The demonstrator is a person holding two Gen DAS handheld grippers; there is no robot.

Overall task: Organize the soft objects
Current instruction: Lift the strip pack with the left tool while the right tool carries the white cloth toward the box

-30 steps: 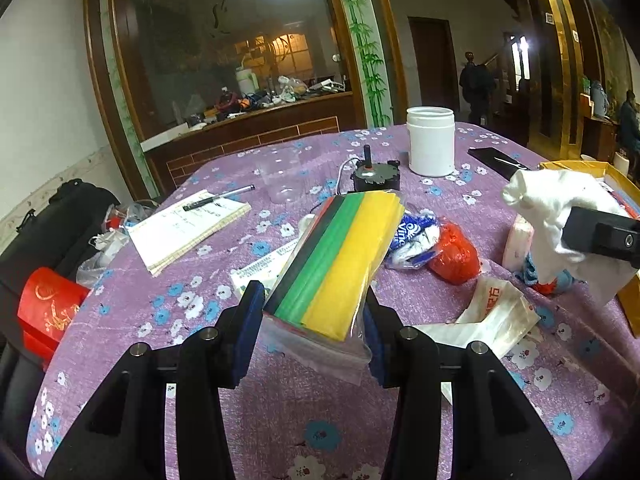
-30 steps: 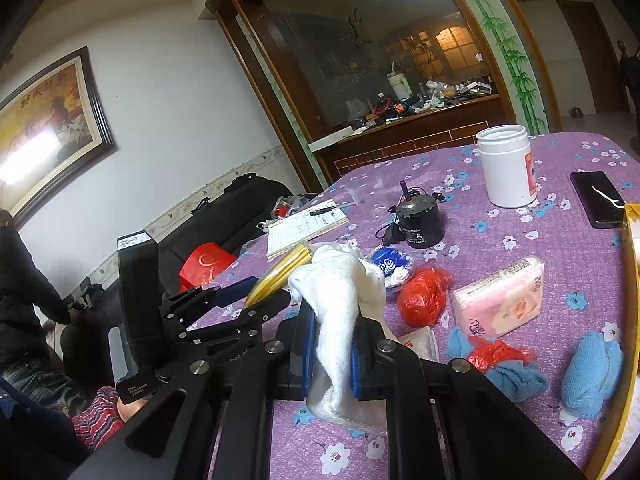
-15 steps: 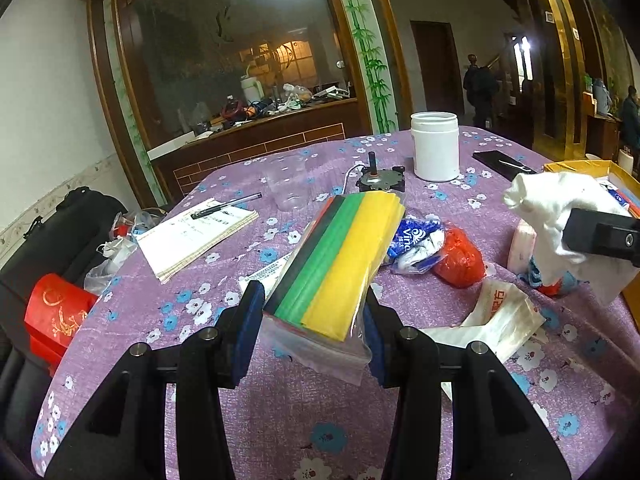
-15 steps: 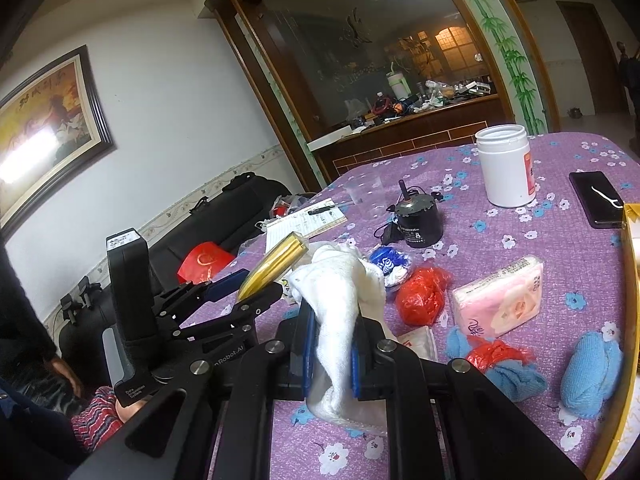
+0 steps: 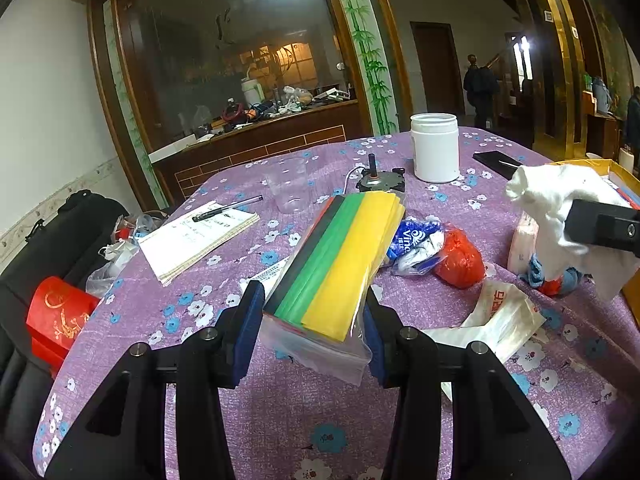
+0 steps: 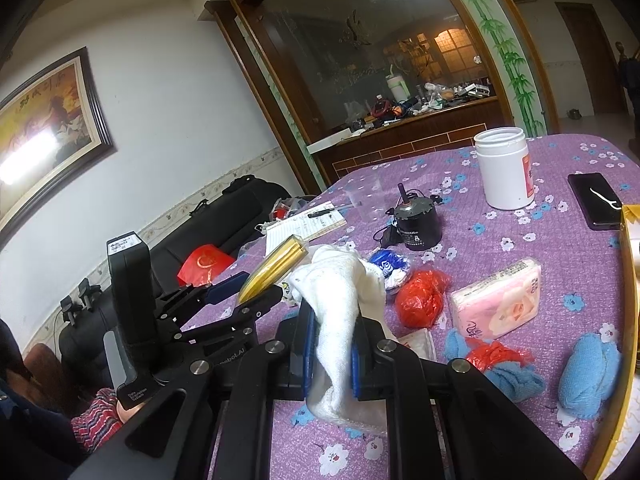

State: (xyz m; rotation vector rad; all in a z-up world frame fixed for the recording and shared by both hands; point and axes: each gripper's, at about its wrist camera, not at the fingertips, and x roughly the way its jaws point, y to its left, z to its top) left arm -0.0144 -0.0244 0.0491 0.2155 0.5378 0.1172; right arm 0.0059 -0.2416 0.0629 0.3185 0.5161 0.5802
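Above purple floral tablecloth (image 5: 280,420): left gripper (image 5: 312,332) clamped on bagged coloured-paper pack (image 5: 340,256), right gripper (image 6: 330,356) on white towel (image 6: 340,292); carry level toward yellow box (image 5: 624,176) at two o'clock.

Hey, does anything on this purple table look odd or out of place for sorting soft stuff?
Yes: a small electric motor with a trailing cord sits mid-table among the soft bundles, near the white jar. It is hard, not soft, so it looks out of place.
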